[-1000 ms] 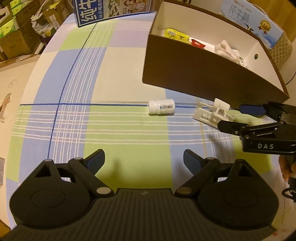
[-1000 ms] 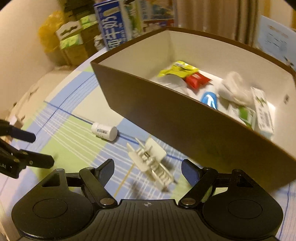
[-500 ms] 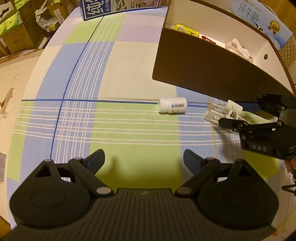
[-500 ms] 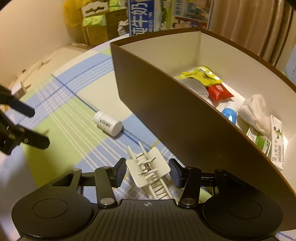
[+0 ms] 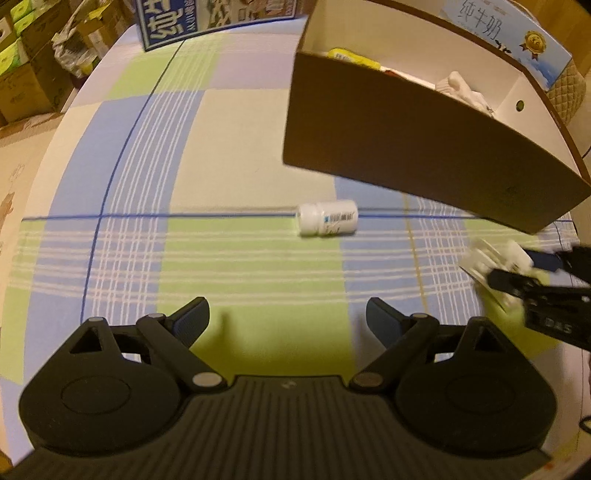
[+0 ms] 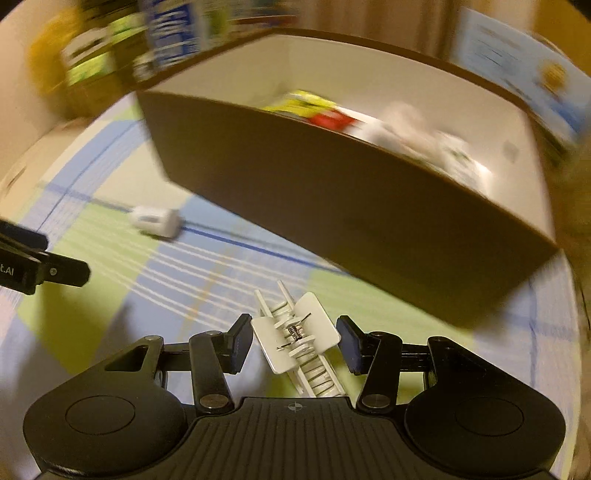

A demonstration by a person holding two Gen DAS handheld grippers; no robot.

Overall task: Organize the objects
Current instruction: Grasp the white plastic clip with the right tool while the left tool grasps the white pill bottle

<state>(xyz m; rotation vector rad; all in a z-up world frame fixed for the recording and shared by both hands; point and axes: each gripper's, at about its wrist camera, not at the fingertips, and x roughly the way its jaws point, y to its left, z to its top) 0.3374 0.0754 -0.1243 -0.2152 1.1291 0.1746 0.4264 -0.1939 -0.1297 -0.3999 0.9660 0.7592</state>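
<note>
A white hair clip (image 6: pixel 295 338) sits between my right gripper's (image 6: pixel 294 341) two pads, which are shut on its flat wings and hold it off the checked cloth; it also shows, blurred, in the left wrist view (image 5: pixel 495 264). A white pill bottle (image 5: pixel 328 218) lies on its side on the cloth, also in the right wrist view (image 6: pixel 157 220). The brown box (image 5: pixel 406 155) with a white inside holds several items. My left gripper (image 5: pixel 288 321) is open and empty above the cloth, nearer than the bottle.
A blue milk carton (image 5: pixel 207 18) stands at the table's far edge. Another blue carton (image 5: pixel 506 33) stands behind the box. Cardboard boxes (image 5: pixel 26 66) are stacked on the floor at the left. The right gripper (image 5: pixel 532 280) reaches in from the right.
My right gripper has closed on the hair clip and lifted it off the cloth, swinging fast. The left gripper has stayed open, shifting a little.
</note>
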